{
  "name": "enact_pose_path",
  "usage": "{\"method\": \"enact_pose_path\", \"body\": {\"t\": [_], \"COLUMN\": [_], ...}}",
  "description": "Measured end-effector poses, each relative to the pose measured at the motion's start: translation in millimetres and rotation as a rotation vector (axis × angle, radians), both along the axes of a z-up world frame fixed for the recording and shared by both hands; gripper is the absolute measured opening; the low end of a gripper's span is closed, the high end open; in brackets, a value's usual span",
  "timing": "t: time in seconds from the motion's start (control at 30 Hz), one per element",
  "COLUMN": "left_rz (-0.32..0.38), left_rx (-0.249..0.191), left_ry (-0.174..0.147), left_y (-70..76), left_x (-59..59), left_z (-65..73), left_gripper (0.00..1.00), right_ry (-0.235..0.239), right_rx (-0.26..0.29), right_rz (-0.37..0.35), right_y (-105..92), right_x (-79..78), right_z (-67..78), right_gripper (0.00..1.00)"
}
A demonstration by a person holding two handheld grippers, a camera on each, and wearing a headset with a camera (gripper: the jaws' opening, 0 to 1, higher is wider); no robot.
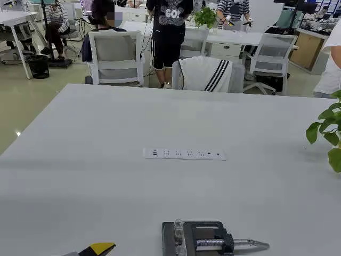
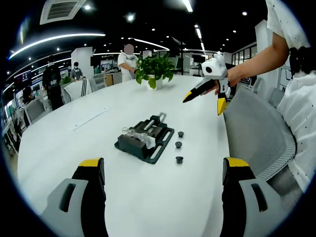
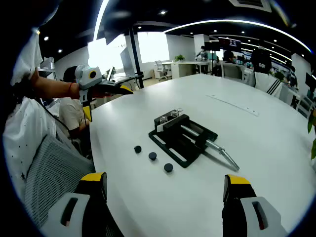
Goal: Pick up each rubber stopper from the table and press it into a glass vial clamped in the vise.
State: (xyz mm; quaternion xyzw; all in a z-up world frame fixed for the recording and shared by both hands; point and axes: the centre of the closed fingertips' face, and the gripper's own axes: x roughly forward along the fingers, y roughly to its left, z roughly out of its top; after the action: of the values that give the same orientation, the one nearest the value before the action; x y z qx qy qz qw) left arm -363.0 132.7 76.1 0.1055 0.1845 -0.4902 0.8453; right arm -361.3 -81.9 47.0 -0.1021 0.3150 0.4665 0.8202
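White letters are printed on the chest of a black T-shirt worn by a person standing beyond the table. They are read roughly as "GOP", though the first letter is uncertain. Small dark marks are seen on the white power strip, but nothing there can be read.

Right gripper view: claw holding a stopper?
No, the right claw stands open and empty, while three stoppers lie on the table beside the vise.
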Motion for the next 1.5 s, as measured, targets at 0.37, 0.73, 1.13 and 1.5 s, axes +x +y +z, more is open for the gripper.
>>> {"method": "enact_pose_path", "body": {"t": [0.37, 0.73, 1.13, 1.5], "left_rz": [-0.008, -0.012, -0.009, -0.010], "left_rx": [0.008, 0.010, 0.009, 0.005], "left_ry": [0.002, 0.004, 0.015, 0.019], "left_y": [-1.9, -3.5, -3.0, -1.6], "left_x": [-0.7, 1.3, 2.7, 4.7], "left_z": [-0.3, -0.4, -5.1, -10.7], "left_gripper": [0.99, 0.99, 0.99, 0.99], "right_ry": [-0.003, -0.009, 0.005, 0.022], "right_rx": [0.002, -0.001, -0.005, -0.054], "right_rz": [0.006, 0.016, 0.034, 0.110], "right_y": [-3.6, -3.0, 0.2, 11.7], "right_x": [1.8, 3.9, 4.0, 7.9], "right_z": [-0.2, 0.6, -0.3, 3.7], "right_gripper": [0.97, 0.96, 0.96, 0.92]}}
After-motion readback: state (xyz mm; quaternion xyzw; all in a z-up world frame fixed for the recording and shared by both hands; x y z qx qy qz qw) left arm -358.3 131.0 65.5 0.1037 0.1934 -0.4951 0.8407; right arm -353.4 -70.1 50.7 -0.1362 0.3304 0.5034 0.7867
